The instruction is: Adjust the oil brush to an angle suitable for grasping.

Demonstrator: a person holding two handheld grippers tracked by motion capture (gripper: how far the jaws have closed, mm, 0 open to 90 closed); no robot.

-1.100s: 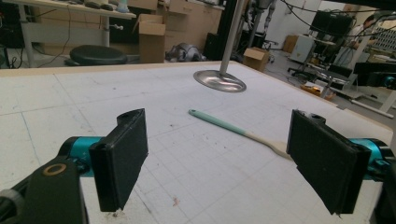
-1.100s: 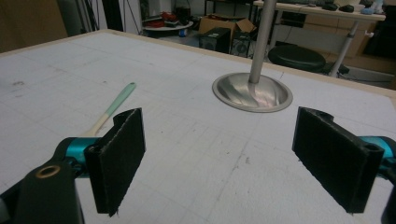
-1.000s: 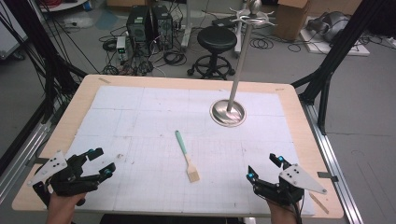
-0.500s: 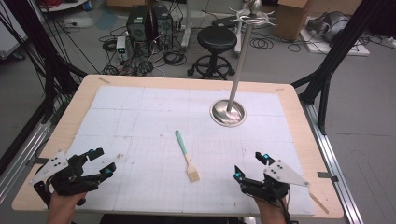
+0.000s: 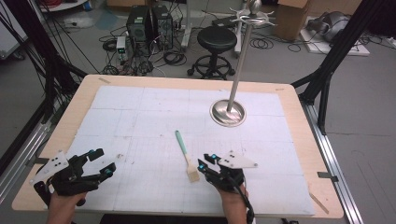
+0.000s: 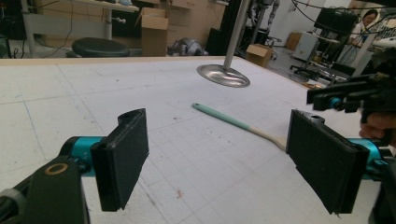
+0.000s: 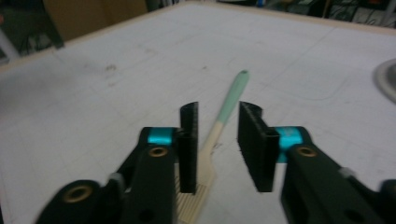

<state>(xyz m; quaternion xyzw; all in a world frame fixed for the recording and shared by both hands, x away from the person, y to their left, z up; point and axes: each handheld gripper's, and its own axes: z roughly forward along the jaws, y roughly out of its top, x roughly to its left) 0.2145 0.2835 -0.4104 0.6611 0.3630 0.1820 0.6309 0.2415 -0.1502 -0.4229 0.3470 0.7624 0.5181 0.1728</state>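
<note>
The right gripper (image 7: pixel 217 144) has its jaws parted astride the mint-handled, pale-bristled brush (image 7: pixel 219 135), not yet pinching it. The brush lies flat near the table's (image 5: pixel 299 196) front edge, unlifted. The left gripper (image 6: pixel 217 158), jaws spread wide, idles at the front-left corner.

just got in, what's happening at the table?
A person holds a gripper in each hand. The right gripper is open and sits right at the bristle end of a pastry brush lying flat on the table, jaws either side of its neck, not closed on it. The left gripper rests open at the near left. A metal stand is beyond.
</note>
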